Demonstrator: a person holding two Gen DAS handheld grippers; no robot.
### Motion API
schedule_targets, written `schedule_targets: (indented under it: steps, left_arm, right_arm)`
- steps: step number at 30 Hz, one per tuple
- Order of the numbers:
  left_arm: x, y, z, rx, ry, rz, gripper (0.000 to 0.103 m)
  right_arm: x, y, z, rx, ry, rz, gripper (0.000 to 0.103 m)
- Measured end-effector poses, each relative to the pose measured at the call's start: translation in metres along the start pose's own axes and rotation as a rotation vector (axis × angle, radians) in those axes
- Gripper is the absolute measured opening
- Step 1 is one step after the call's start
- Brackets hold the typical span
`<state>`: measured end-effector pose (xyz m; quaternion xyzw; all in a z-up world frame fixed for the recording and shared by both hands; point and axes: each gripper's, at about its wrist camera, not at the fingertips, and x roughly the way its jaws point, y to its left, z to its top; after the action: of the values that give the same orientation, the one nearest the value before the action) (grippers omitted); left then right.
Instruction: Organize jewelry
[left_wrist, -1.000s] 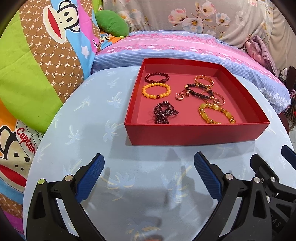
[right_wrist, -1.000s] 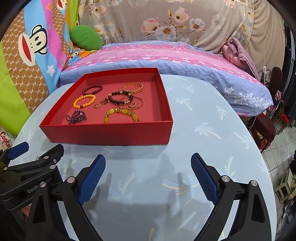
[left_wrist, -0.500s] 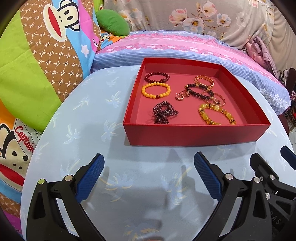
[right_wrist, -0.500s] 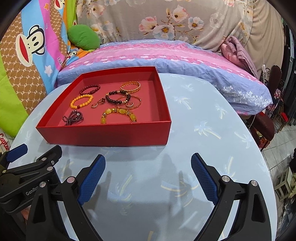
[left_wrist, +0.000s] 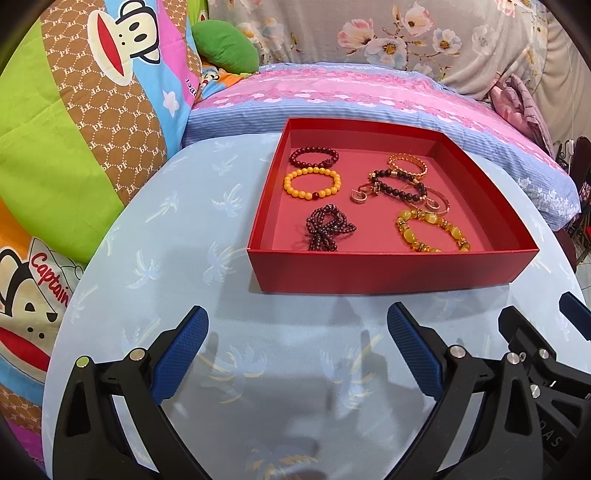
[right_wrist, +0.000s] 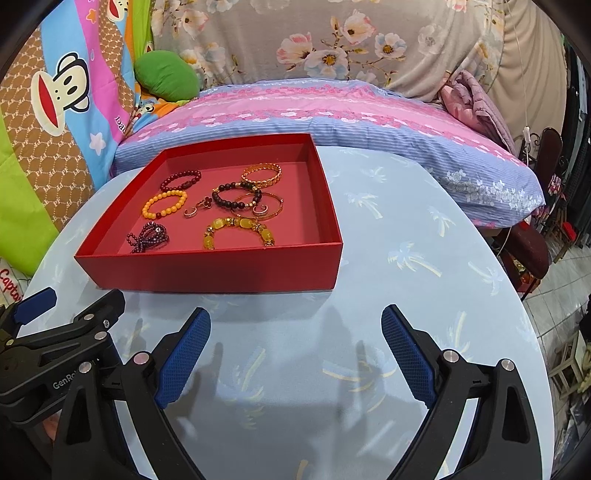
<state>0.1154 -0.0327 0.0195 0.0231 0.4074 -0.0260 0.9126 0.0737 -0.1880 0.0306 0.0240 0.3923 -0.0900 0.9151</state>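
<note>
A shallow red box (left_wrist: 384, 267) (right_wrist: 221, 269) stands on the round table and holds several bracelets: a dark red bead one (left_wrist: 313, 156), an orange bead one (left_wrist: 312, 182), a knotted purple strand (left_wrist: 327, 229), a black bead one (left_wrist: 400, 183), a gold bangle (left_wrist: 406, 164), a yellow stone one (left_wrist: 430, 230) and small rings (left_wrist: 360, 195). My left gripper (left_wrist: 297, 343) is open and empty, just in front of the box. My right gripper (right_wrist: 295, 343) is open and empty, in front of the box's right corner. Each gripper shows at the edge of the other's view.
The round table (right_wrist: 424, 258) has a pale blue cloth with palm prints. A pink and blue pillow (left_wrist: 351, 99) lies behind the box. Cartoon cushions (left_wrist: 74, 110) stand at the left. Chairs and floor (right_wrist: 546, 236) lie past the table's right edge.
Both grippers have drawn back slightly from the box and stay open. The jewelry has not moved.
</note>
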Motion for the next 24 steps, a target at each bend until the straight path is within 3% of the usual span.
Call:
schedule_targets:
  steps: [24]
  left_arm:
    - [-0.0052,0.0020,0.0009,0.004,-0.015,0.012,0.093]
  right_arm:
    - [-0.0006,0.0002,0.0000,0.000,0.001,0.000,0.090]
